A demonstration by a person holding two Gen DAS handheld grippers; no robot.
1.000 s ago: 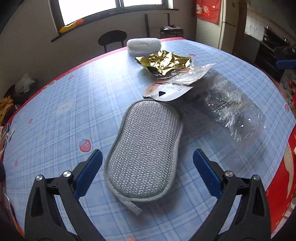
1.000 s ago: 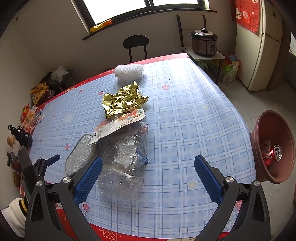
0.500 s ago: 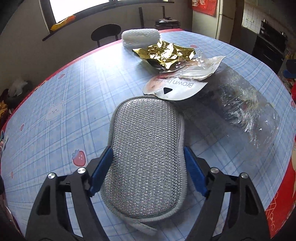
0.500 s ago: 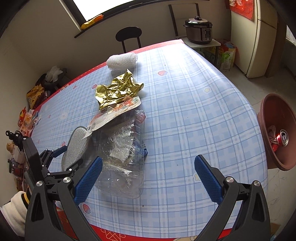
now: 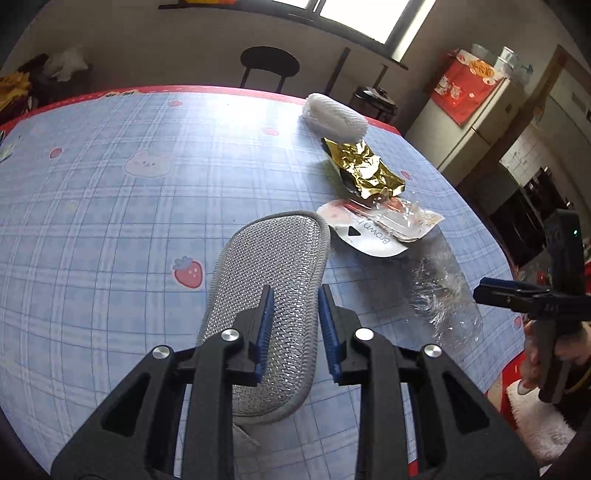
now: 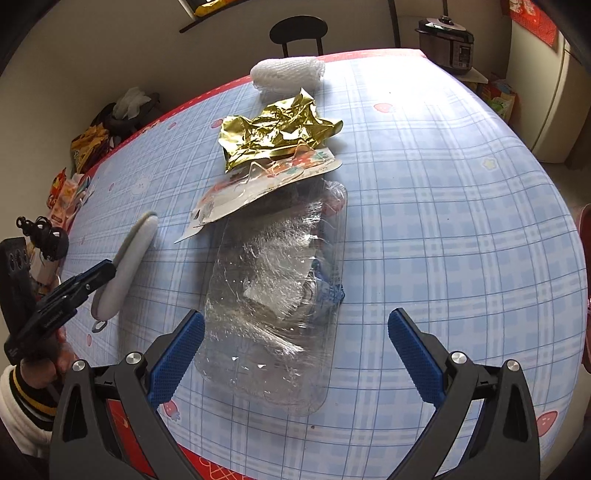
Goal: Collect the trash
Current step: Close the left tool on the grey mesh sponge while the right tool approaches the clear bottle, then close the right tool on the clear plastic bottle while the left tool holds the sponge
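My left gripper (image 5: 293, 314) is shut on a grey mesh scrubbing pad (image 5: 269, 266), tilted up off the blue checked tablecloth; the pad also shows edge-on in the right wrist view (image 6: 129, 258). My right gripper (image 6: 295, 332) is open, with its jaws on either side of the near end of a crushed clear plastic bottle (image 6: 277, 288), which lies flat. Past the bottle lie a blister-pack card (image 6: 258, 188), crumpled gold foil (image 6: 277, 133) and a white foam net roll (image 6: 288, 72).
The table's red edge (image 6: 207, 465) runs just under my right gripper. A black chair (image 6: 297, 31) stands at the far side. A rice cooker (image 6: 445, 44) sits on a stand at the back right. Bags are piled at the left wall (image 6: 96, 140).
My left gripper has shut on the scrubbing pad, lifted it and turned left. My right gripper has moved forward to the bottle and stays open.
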